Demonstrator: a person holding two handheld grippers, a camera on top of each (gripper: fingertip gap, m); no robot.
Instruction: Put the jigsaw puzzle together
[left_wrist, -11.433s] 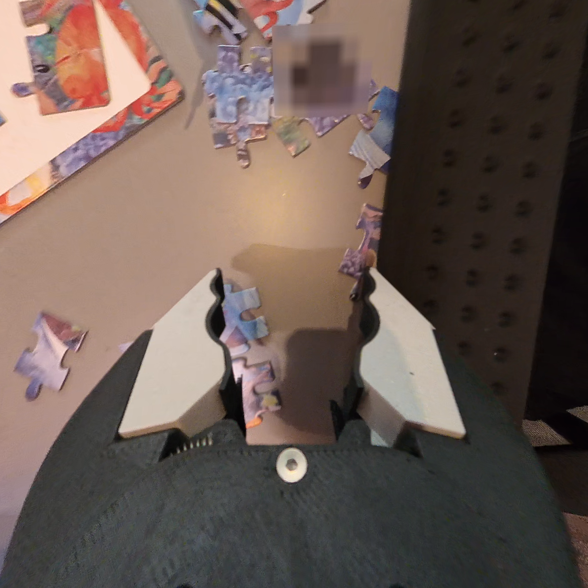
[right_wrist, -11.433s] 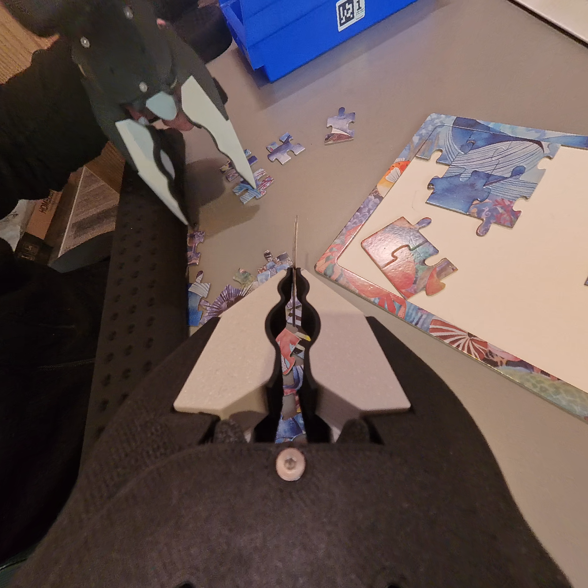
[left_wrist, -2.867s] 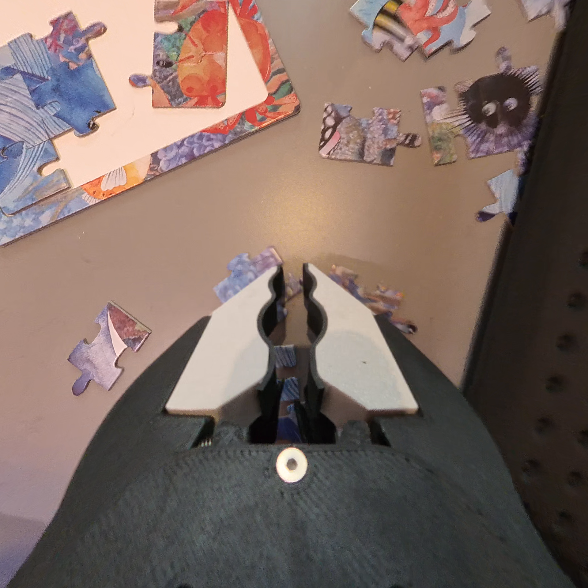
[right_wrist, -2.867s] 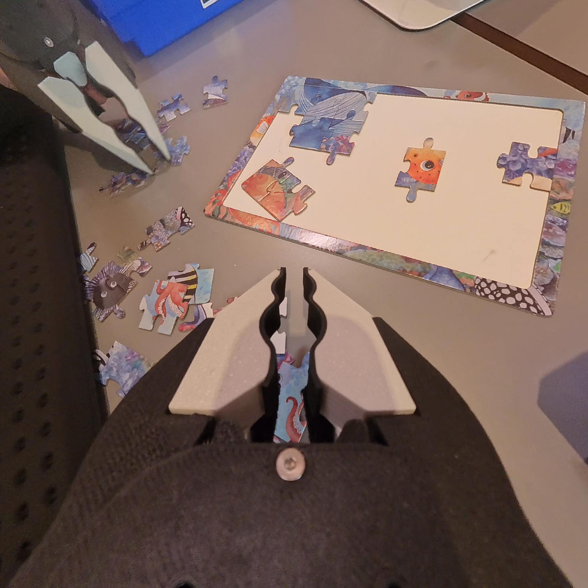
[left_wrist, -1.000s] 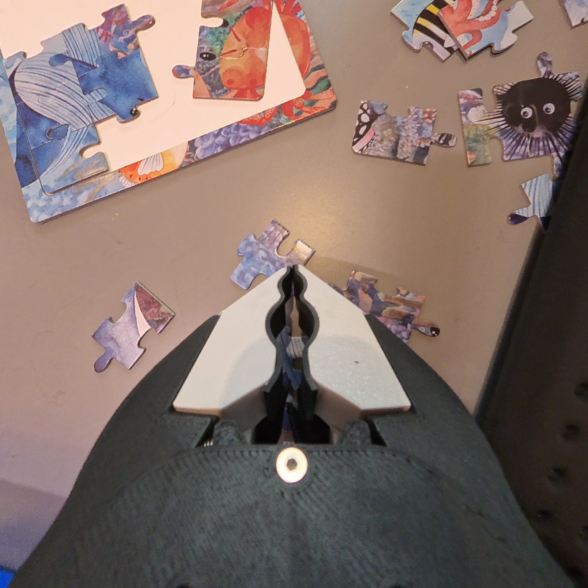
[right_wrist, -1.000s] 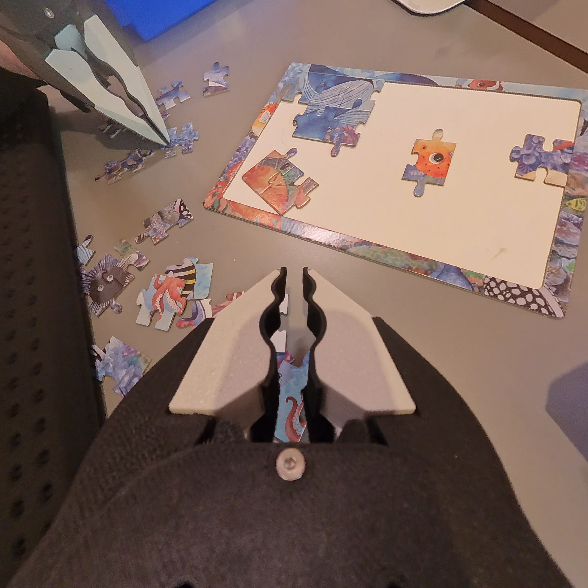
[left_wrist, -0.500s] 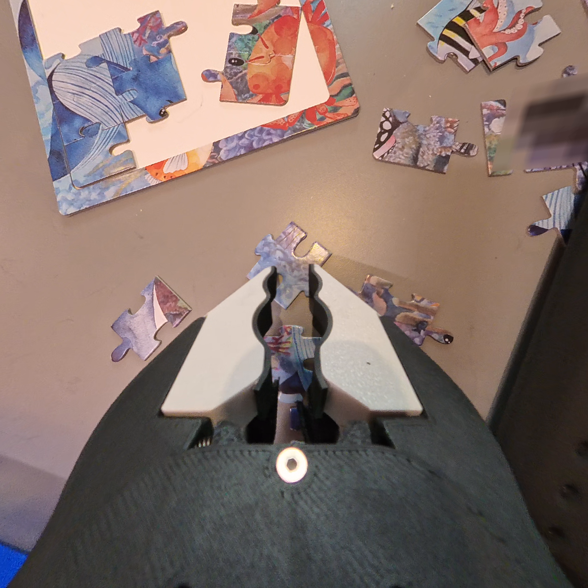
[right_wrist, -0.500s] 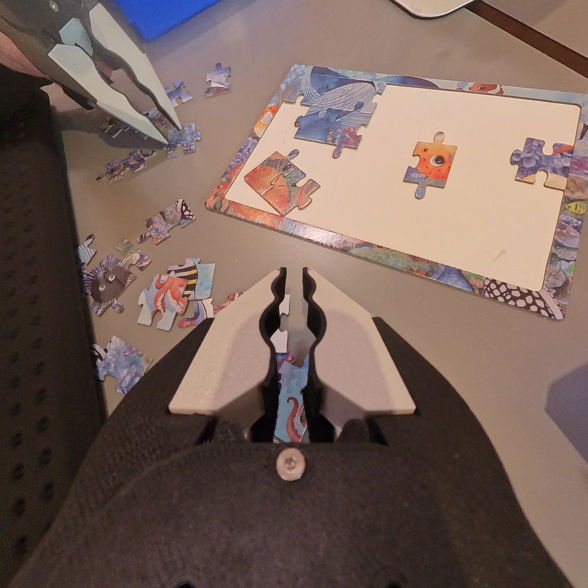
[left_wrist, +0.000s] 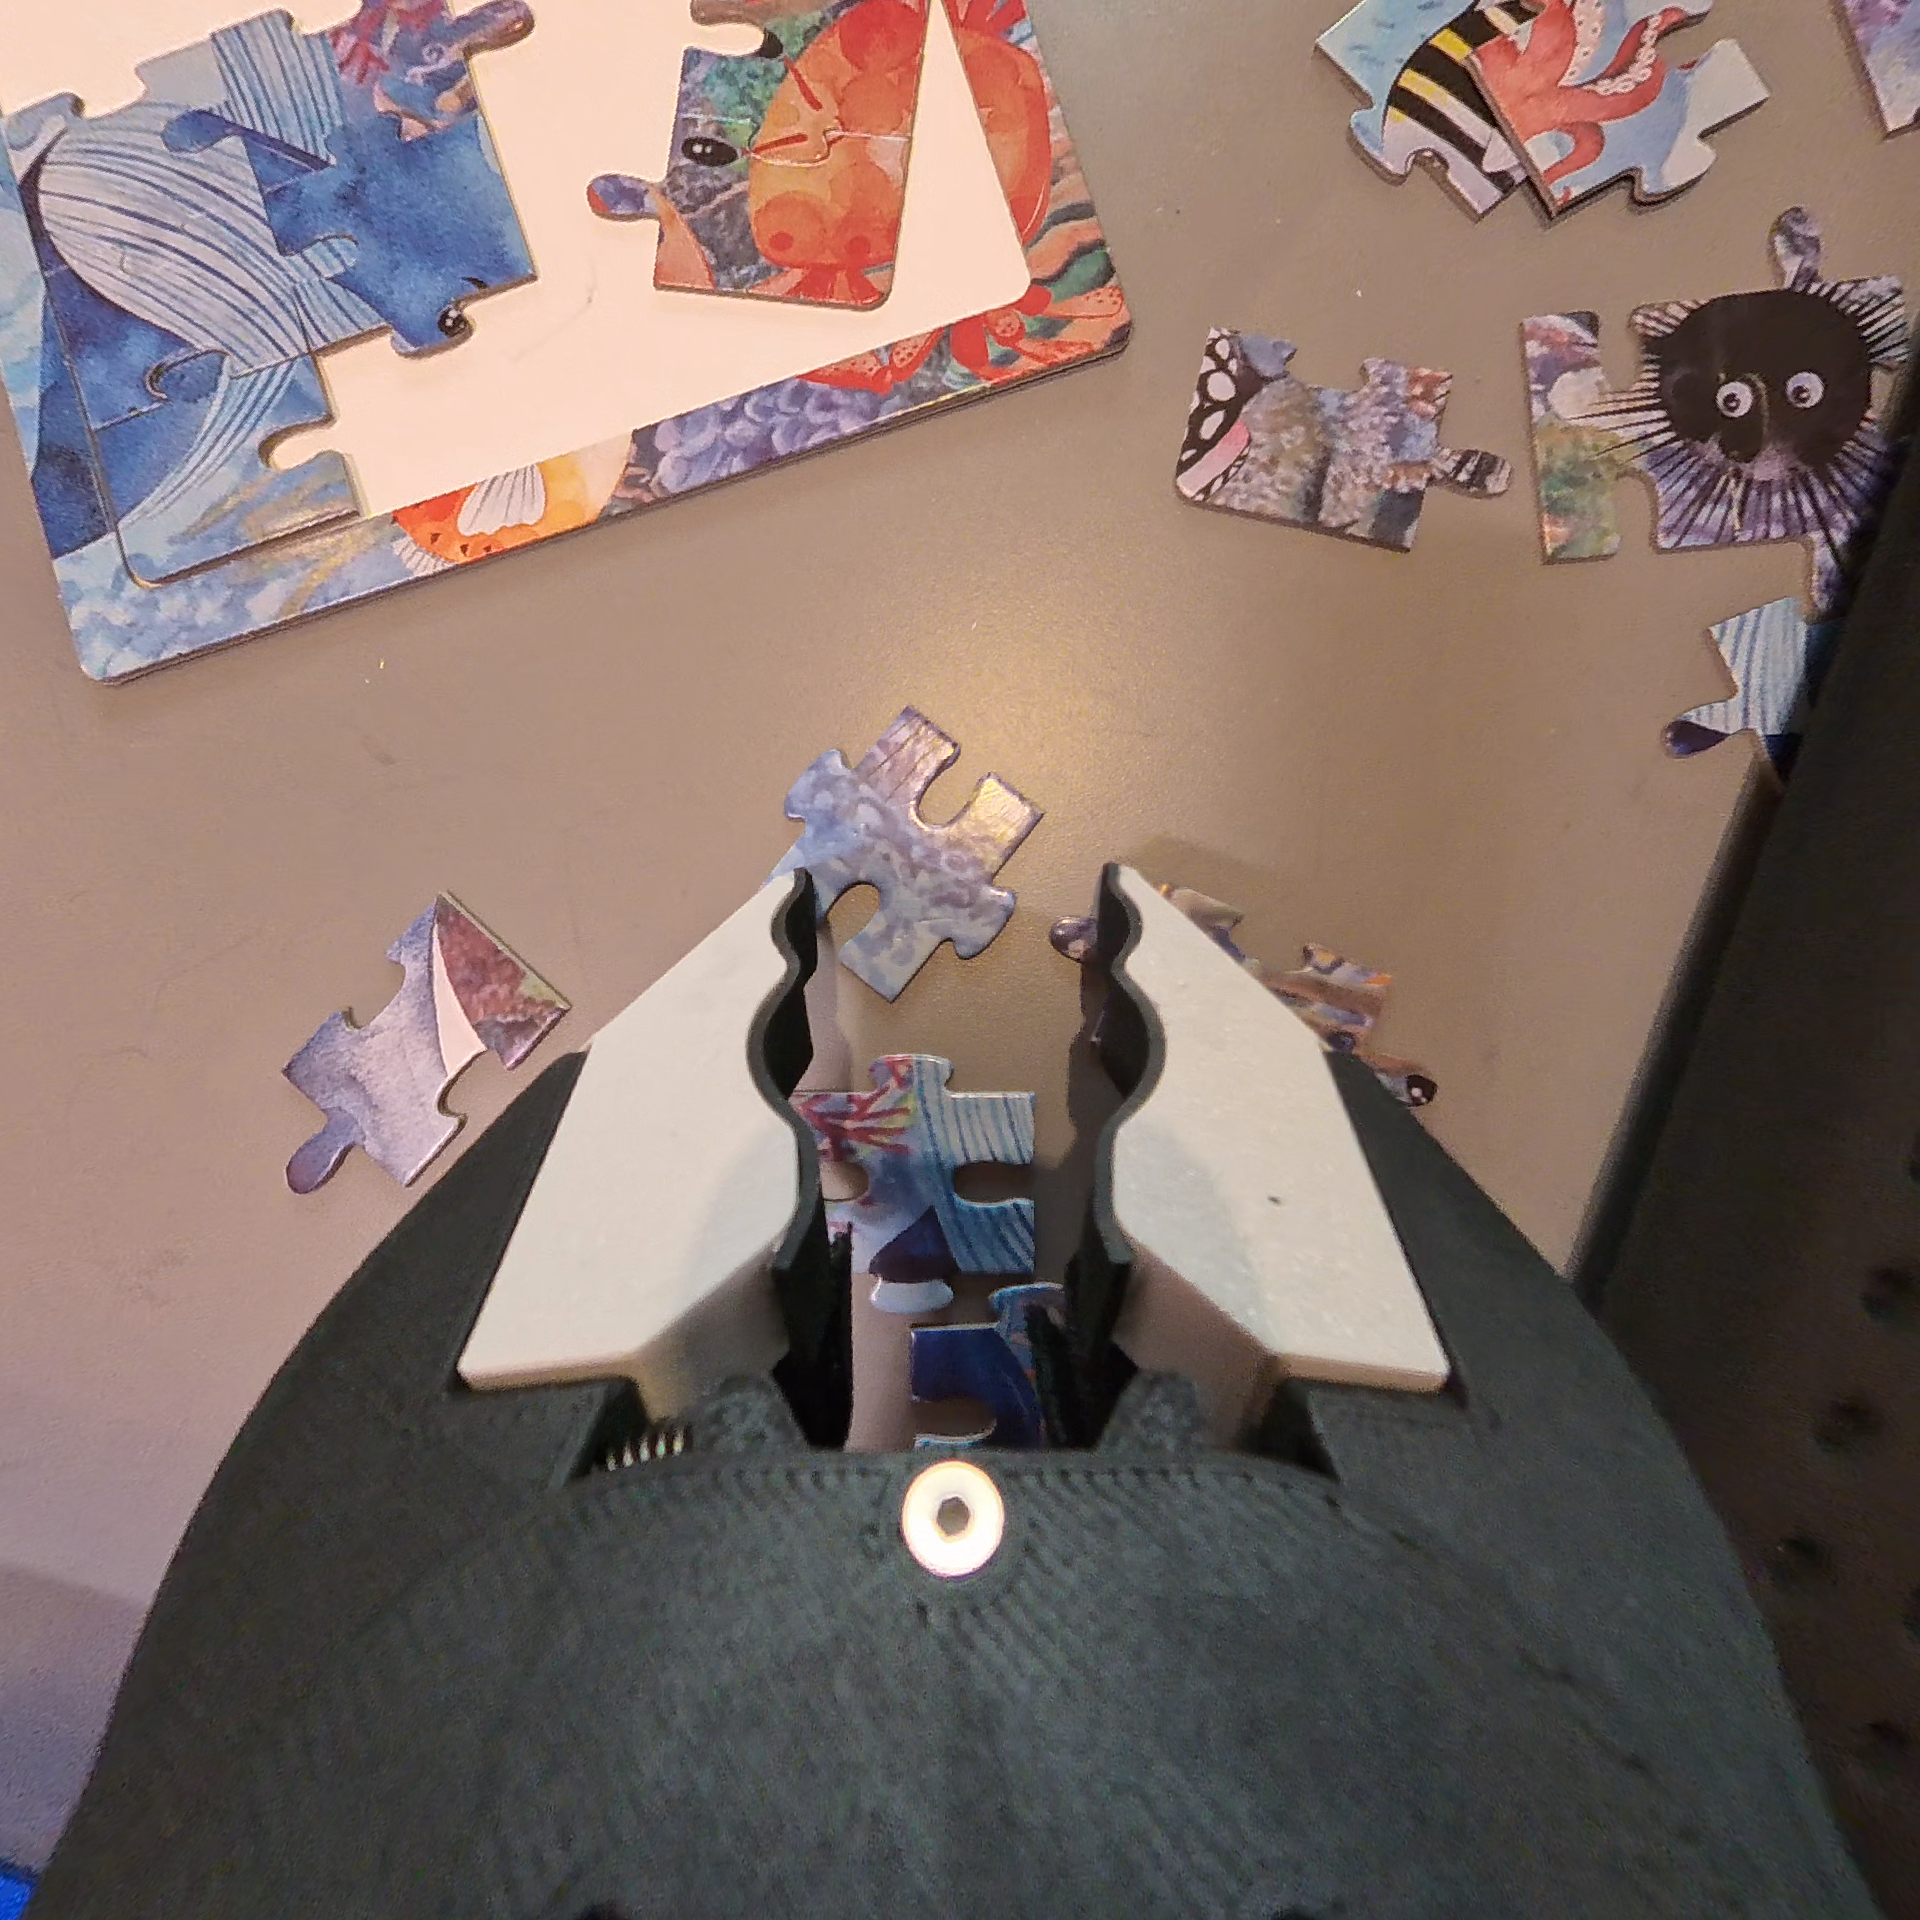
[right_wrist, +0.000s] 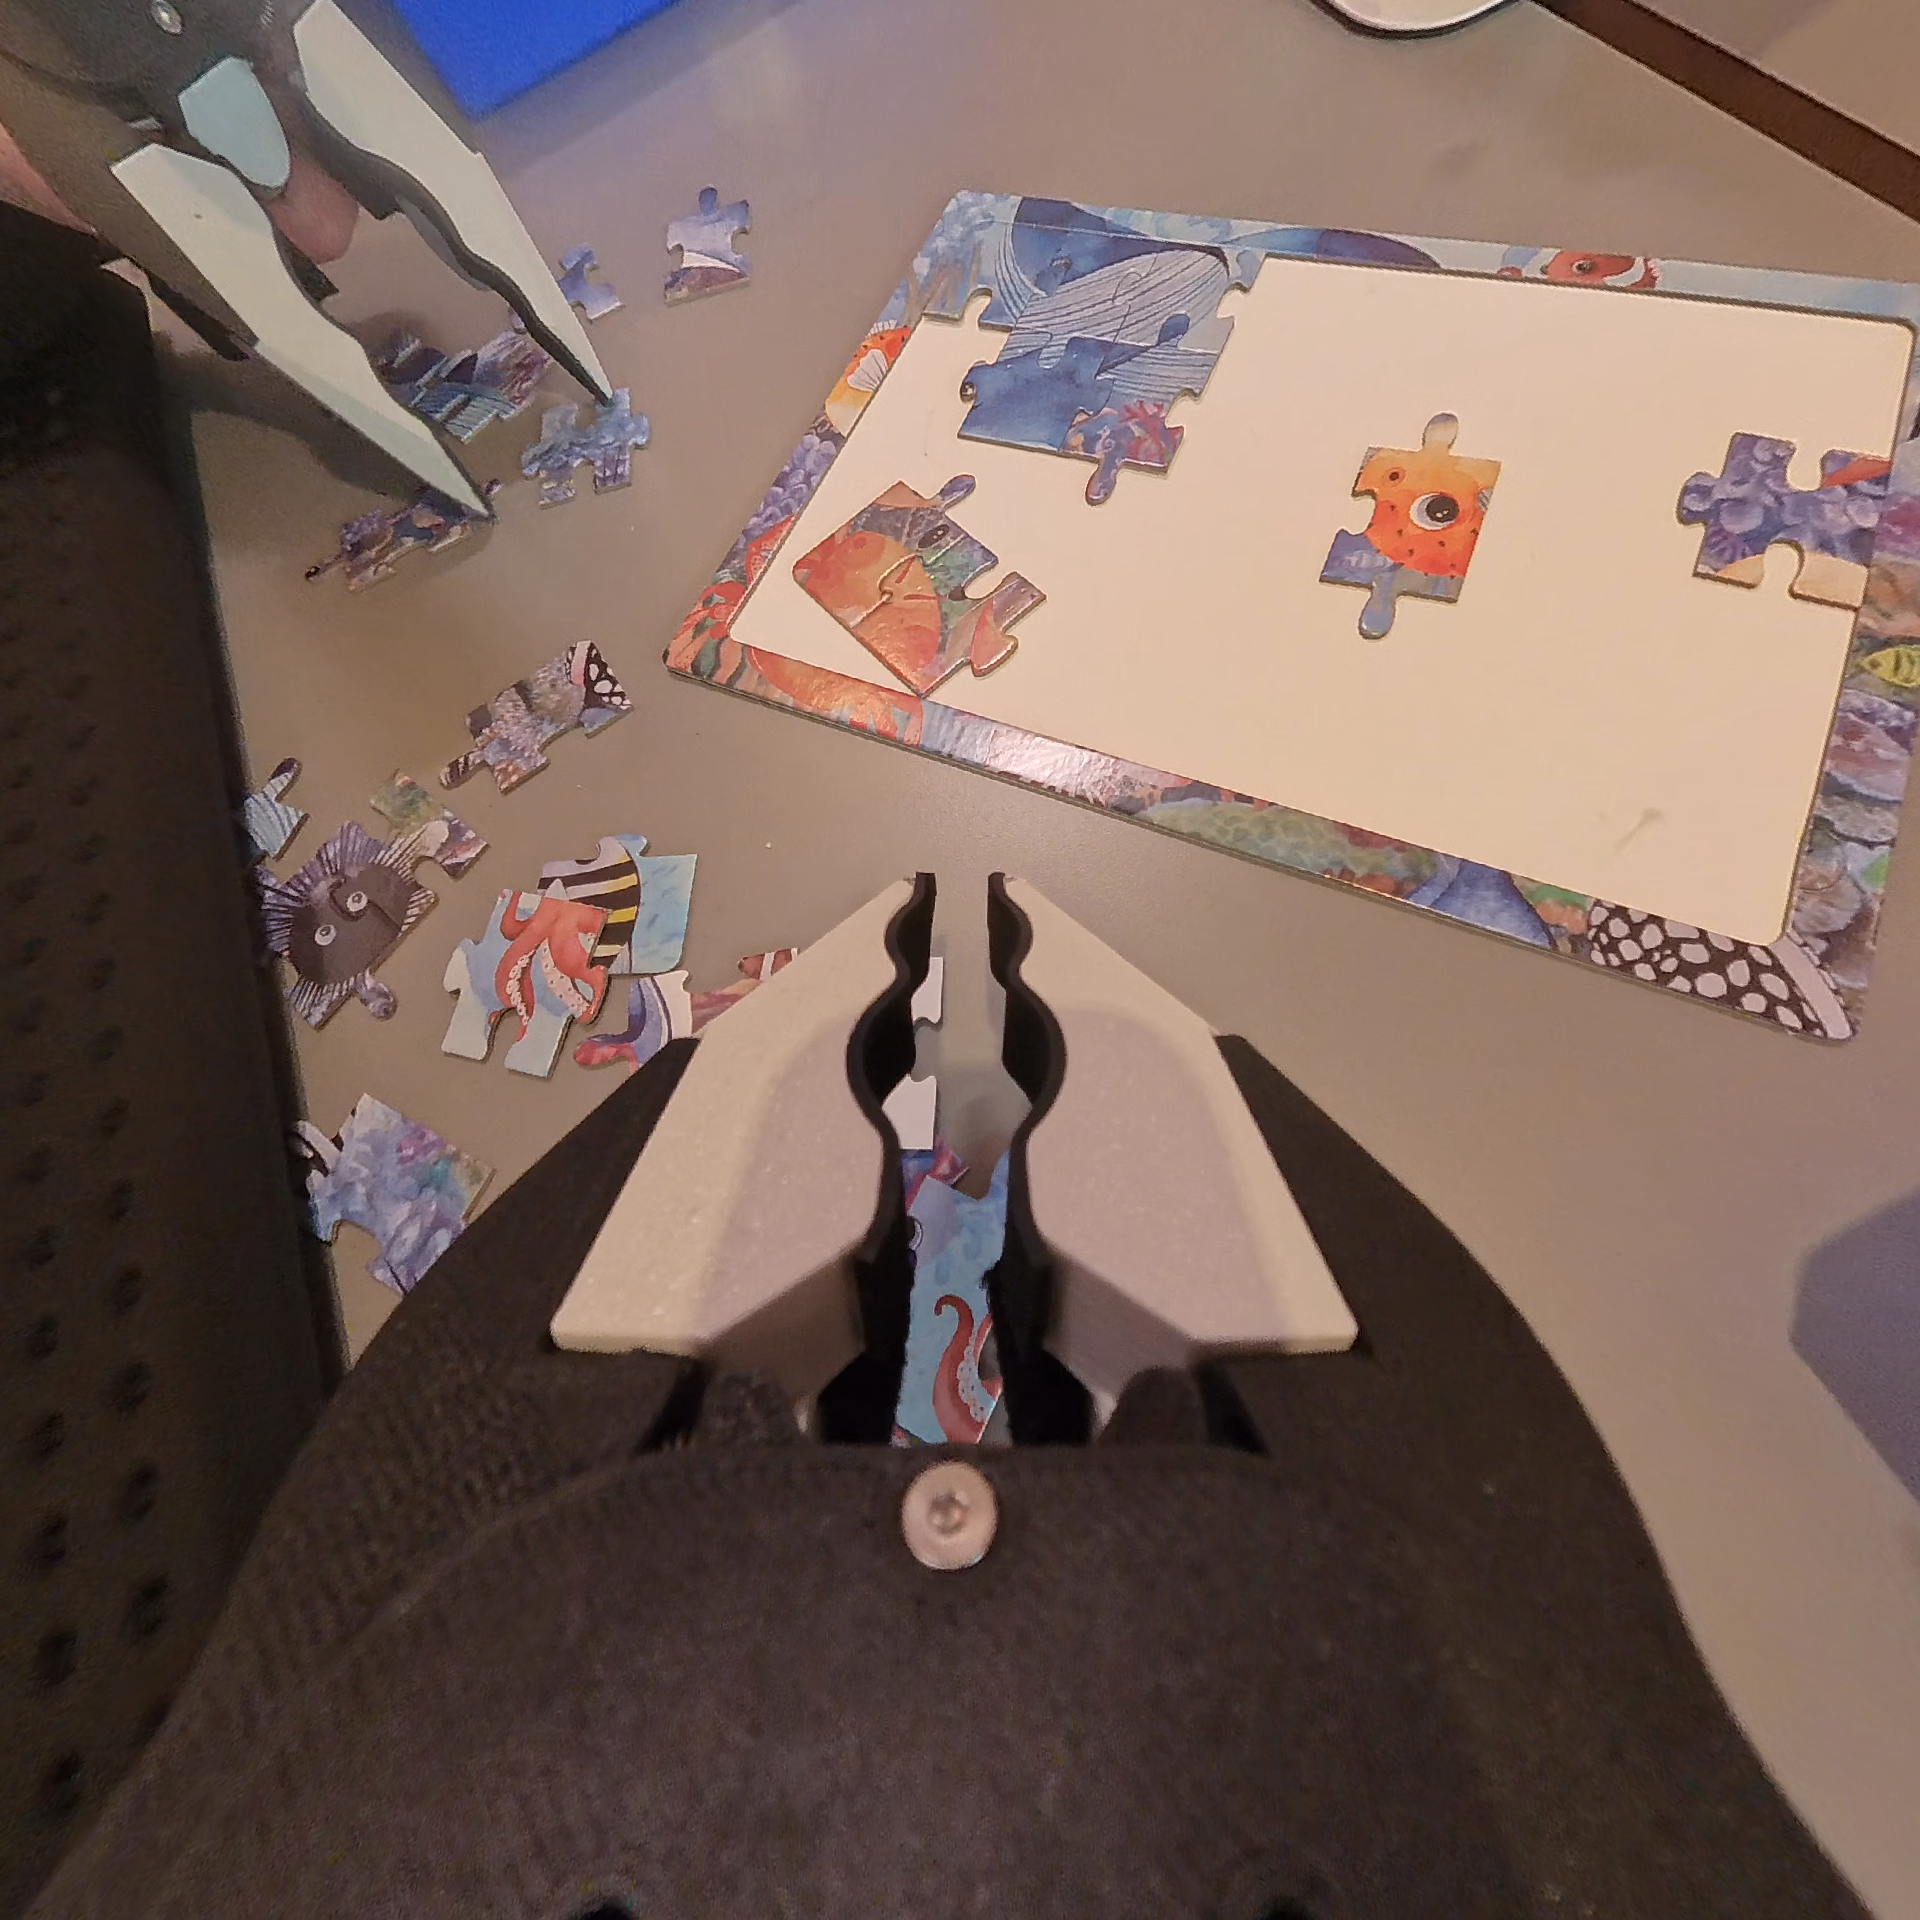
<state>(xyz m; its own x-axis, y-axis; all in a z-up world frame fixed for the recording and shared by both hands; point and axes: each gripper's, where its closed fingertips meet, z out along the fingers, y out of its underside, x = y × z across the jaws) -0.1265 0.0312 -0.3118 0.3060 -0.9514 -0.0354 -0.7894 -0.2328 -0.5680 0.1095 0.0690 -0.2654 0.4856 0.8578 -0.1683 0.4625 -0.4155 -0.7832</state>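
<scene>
Left gripper (left_wrist: 951, 894) spread wide, tips down at the grey table (left_wrist: 644, 748), gripping nothing. Lavender coral piece (left_wrist: 914, 857) flat on the table at the tips, nearer the left fingertip (left_wrist: 795, 894), seemingly touching it. Blue striped piece (left_wrist: 935, 1164) farther back between the fingers, also flat. Dark fish-eye piece (left_wrist: 1320, 997) partly under the right finger. Peeling purple piece (left_wrist: 426, 1029) just left of the gripper, apart.

Puzzle frame tray (right_wrist: 1299, 821) well ahead, with whale pieces (right_wrist: 1101, 364) seated in one corner, an orange crab pair (right_wrist: 914, 592), an orange fish piece (right_wrist: 1418, 520) and a purple piece (right_wrist: 1782, 520) loose on its cream base. Bare table between gripper and tray. Dark perforated strip (left_wrist: 1818, 1039) along the table edge close on the right; sea urchin piece (left_wrist: 1725, 416) right beside it.

Right gripper (right_wrist: 961, 883) held above the table, pointing forward and down, fingers nearly together with a narrow gap, an octopus piece (right_wrist: 951, 1299) showing deep in that gap; gripped or merely lying beneath, not clear.
</scene>
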